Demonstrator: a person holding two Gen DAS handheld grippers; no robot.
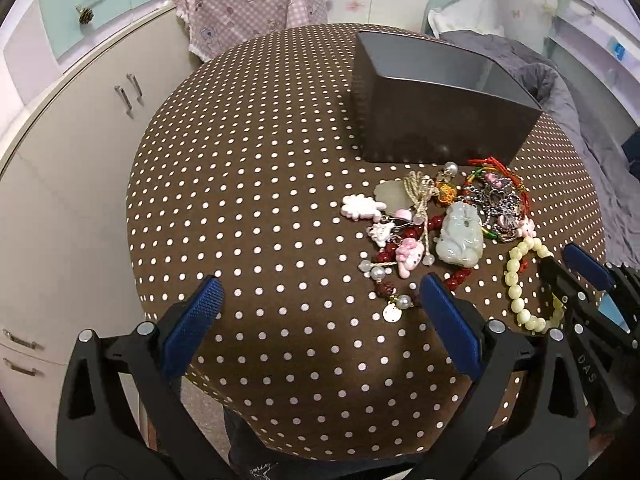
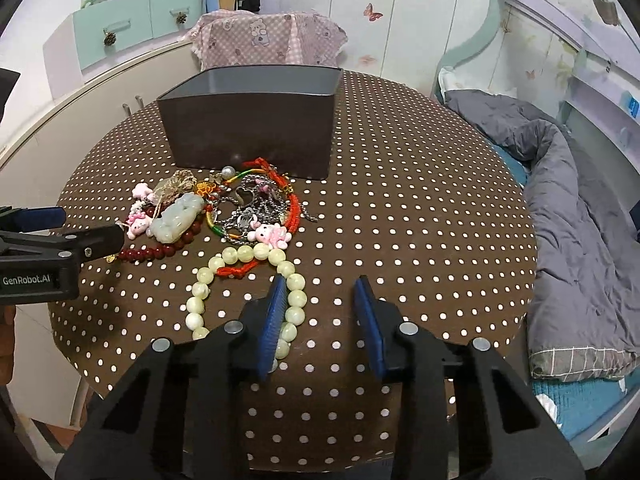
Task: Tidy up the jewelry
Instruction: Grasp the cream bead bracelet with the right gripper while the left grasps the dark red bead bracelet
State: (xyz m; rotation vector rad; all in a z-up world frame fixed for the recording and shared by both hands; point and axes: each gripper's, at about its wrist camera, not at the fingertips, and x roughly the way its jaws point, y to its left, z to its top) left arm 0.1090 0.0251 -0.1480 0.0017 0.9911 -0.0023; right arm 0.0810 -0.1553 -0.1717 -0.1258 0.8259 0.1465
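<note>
since the whole heap of jewelry [image 2: 224, 216] lies on the dotted tablecloth [image 2: 400, 208] just in front of the dark box [image 2: 256, 120], the sorting looks barely begun, if begun at all. what can be seen of the box's inside, in the right wrist view, shows bare grey wall and no trinkets, though its floor is hidden, so i cannot say for certain that nothing is in it.

the heap holds a pale green carved pendant [image 1: 460, 236], a red bead string [image 2: 156, 252], a tangled silver chain [image 2: 248, 208], pink charms [image 1: 408, 256], red and coloured cords, and a cream bead bracelet [image 2: 244, 292] lying nearest the person, at the edge of the pile.

the right gripper [image 2: 322, 292] has its jaws parted, holding nothing; its left finger is down at the bracelet's beads, inside or right against the loop, i cannot tell which. that bracelet is probably the first piece to go. the left gripper [image 1: 320, 300] is wide open and empty, hovering near the red beads and a small gold disc [image 1: 392, 314].

everything is left to do: each piece must be lifted clear of the tangle and put in the box.
</note>
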